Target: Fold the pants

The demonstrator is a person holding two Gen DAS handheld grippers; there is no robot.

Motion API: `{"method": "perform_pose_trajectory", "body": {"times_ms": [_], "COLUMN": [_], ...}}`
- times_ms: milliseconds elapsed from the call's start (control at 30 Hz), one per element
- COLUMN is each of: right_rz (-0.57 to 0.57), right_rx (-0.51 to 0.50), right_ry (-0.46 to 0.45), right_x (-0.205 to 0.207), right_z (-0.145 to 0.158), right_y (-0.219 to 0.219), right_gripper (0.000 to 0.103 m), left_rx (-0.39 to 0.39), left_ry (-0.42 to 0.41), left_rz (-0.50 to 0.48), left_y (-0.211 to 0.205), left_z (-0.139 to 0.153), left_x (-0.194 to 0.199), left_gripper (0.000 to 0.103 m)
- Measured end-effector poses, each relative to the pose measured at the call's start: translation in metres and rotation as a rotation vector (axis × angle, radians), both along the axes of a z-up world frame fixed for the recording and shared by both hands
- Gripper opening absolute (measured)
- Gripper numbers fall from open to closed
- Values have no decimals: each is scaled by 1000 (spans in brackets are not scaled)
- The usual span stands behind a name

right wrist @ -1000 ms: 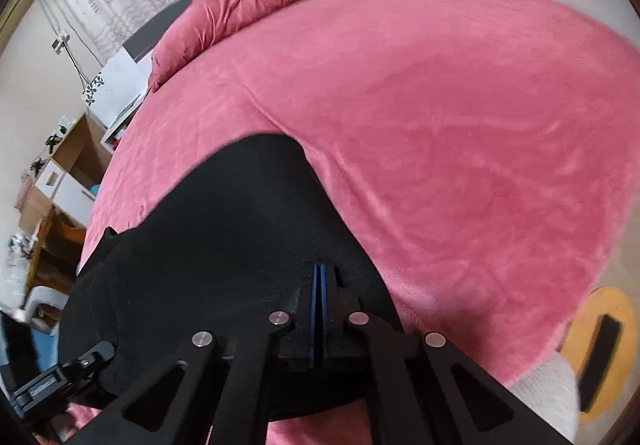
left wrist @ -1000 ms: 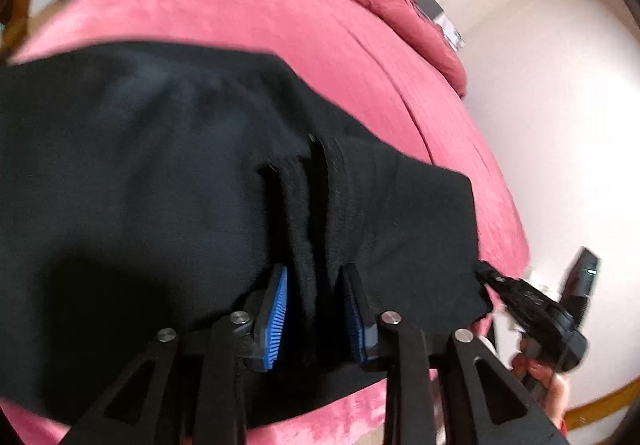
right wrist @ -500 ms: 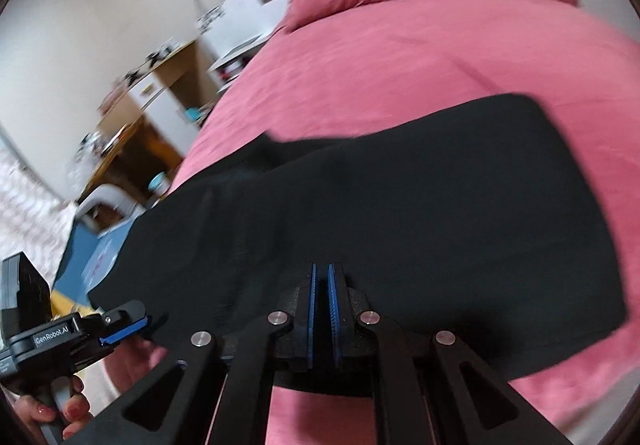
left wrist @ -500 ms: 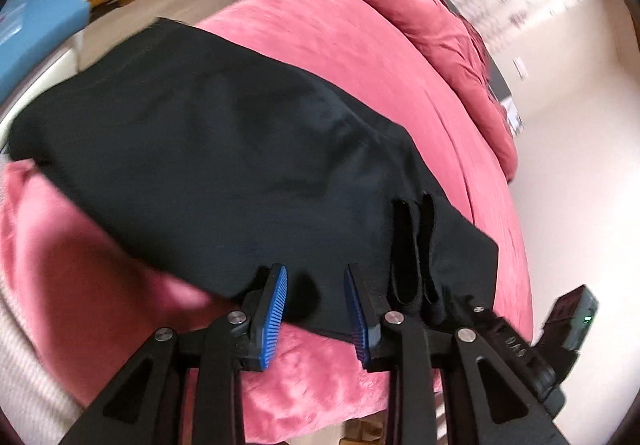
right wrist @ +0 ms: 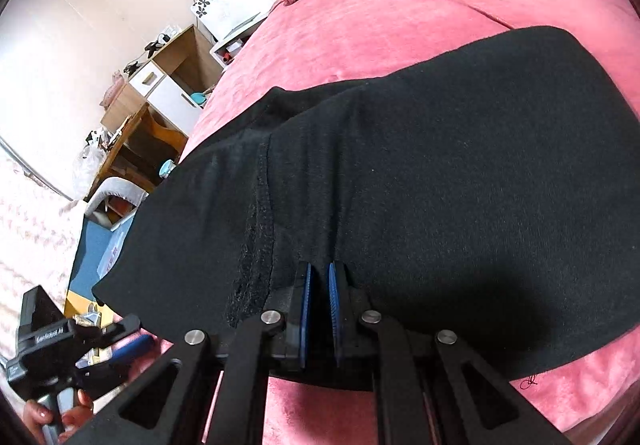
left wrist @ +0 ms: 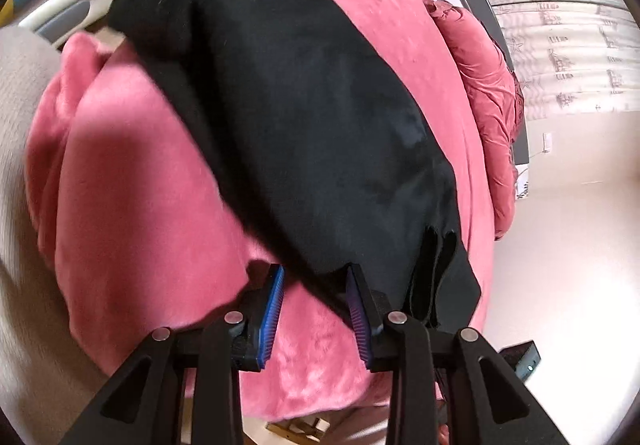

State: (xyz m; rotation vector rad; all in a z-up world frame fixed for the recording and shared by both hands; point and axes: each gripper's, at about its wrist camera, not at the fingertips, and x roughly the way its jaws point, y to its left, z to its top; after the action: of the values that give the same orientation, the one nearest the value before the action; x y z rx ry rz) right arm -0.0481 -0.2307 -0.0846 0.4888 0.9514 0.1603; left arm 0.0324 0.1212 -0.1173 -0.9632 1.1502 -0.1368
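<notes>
- Black pants (left wrist: 320,133) lay on the pink bed (left wrist: 132,205), long axis running away from the left gripper (left wrist: 316,309) toward the far bed edge.
- Left gripper's fingers (left wrist: 272,305) stood spread; the near pant edge lay between them, ungripped.
- Right gripper (right wrist: 319,305) pinched the pants (right wrist: 440,185) at the near hem, blue pads almost together.
- Open pink blanket lay beyond the cloth; the bed edge was near on the left.

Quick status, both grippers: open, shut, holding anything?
Left gripper: open, fingers apart at the edge of the black pants, gripping nothing.
Right gripper: nearly closed on the pants' near edge.
</notes>
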Motion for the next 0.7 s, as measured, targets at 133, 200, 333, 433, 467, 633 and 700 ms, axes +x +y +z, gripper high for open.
{"method": "perform_pose_trajectory", "body": {"times_ms": [133, 200, 333, 433, 467, 633, 700], "right_rz": [-8, -10, -14, -15, -16, -22, -22], "right_rx": [25, 32, 39, 43, 45, 76, 73], "right_ry": [5, 8, 5, 4, 5, 14, 12], "right_x": [-2, 0, -1, -1, -1, -3, -3], "right_z": [1, 1, 0, 0, 1, 1, 1], "right_y": [-8, -8, -10, -13, -13, -19, -18], "right_gripper": [10, 10, 10, 10, 10, 10, 10], "left_rx": [22, 85, 191, 131, 116, 89, 79], "left_ry": [19, 17, -60, -36, -35, -55, -65], "left_rz": [23, 68, 130, 162, 178, 215, 233], "left_y": [2, 8, 24, 37, 40, 47, 55], "left_z": [0, 9, 23, 10, 8, 7, 7], "left_x": [1, -8, -7, 6, 8, 20, 24], "left_gripper": [32, 33, 39, 41, 42, 54, 55]}}
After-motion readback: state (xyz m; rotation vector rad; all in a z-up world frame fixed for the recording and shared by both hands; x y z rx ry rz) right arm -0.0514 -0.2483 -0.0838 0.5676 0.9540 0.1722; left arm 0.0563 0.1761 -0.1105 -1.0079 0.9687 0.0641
